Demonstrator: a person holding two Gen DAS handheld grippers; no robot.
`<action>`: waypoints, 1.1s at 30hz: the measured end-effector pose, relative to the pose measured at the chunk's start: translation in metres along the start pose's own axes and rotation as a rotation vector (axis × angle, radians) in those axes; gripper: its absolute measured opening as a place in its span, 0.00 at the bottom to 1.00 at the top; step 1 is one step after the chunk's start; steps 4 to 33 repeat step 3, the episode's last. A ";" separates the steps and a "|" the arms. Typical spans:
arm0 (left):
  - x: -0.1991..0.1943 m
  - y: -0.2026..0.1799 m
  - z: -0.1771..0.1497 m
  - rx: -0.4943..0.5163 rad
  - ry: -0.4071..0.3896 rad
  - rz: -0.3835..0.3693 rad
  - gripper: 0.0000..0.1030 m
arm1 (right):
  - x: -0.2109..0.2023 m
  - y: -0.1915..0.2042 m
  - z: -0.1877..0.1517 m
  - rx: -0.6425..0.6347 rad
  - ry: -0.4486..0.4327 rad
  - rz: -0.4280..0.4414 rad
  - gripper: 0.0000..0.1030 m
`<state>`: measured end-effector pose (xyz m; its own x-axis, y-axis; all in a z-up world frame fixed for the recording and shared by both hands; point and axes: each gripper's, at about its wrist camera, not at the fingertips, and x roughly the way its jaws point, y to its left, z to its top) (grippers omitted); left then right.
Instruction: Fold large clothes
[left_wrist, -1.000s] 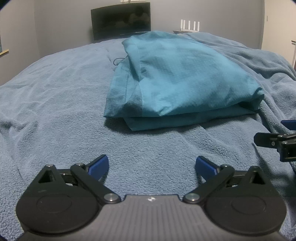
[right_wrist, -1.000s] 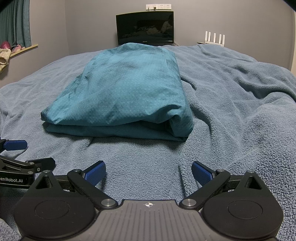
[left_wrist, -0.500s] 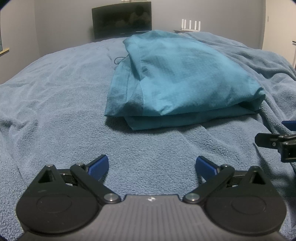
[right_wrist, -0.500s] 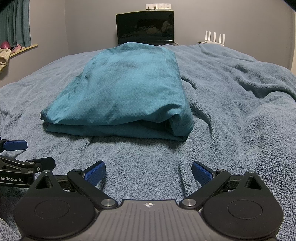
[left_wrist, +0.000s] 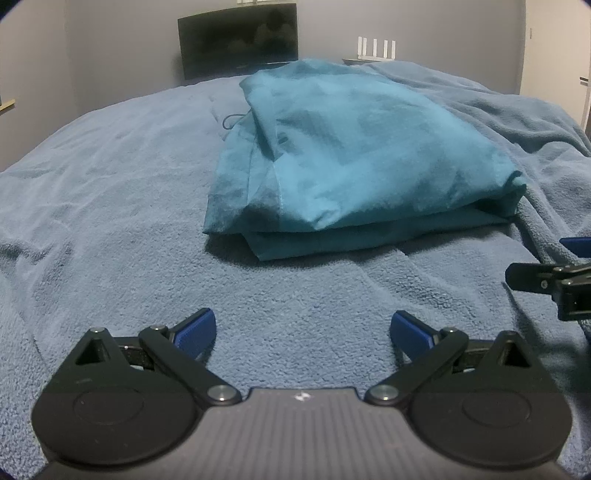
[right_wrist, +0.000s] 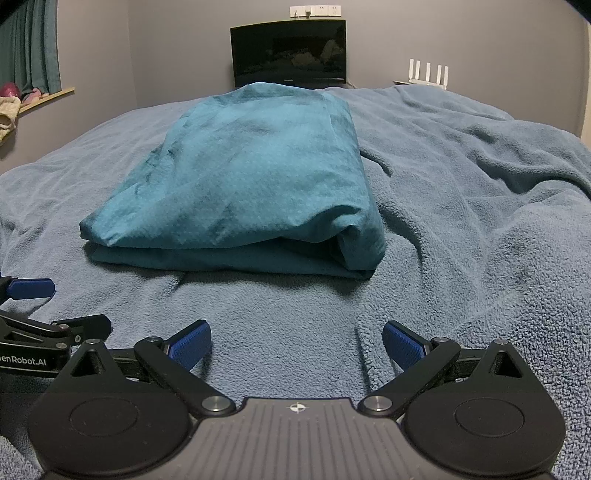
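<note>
A: Where's the teal garment (right_wrist: 251, 184)?

B: Folded into a stack on the blanket (right_wrist: 480, 221), ahead of both grippers.

A: Why are the left gripper (left_wrist: 301, 328) and right gripper (right_wrist: 295, 341) spread, holding nothing?

B: Probably because the folding looks finished.

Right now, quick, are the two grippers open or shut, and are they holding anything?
Left gripper: open, holding nothing, above the blanket.
Right gripper: open, holding nothing; the teal cloth lies ahead, untouched.

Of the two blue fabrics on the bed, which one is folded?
The teal garment is folded into a layered stack in front of both open claws. The fleecy blue blanket lies spread and rumpled beneath it.
</note>
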<state>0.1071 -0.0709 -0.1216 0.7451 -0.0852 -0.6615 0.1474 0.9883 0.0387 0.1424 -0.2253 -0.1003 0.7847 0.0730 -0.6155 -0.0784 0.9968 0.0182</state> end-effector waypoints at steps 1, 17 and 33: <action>0.000 0.000 0.000 0.000 -0.001 0.001 0.99 | 0.001 0.000 0.001 0.000 0.000 0.000 0.98; 0.000 0.000 0.000 0.002 0.000 0.001 0.99 | 0.000 0.000 0.000 -0.001 0.000 0.001 0.98; 0.000 0.000 0.000 0.002 0.000 0.001 0.99 | 0.000 0.000 0.000 -0.001 0.000 0.001 0.98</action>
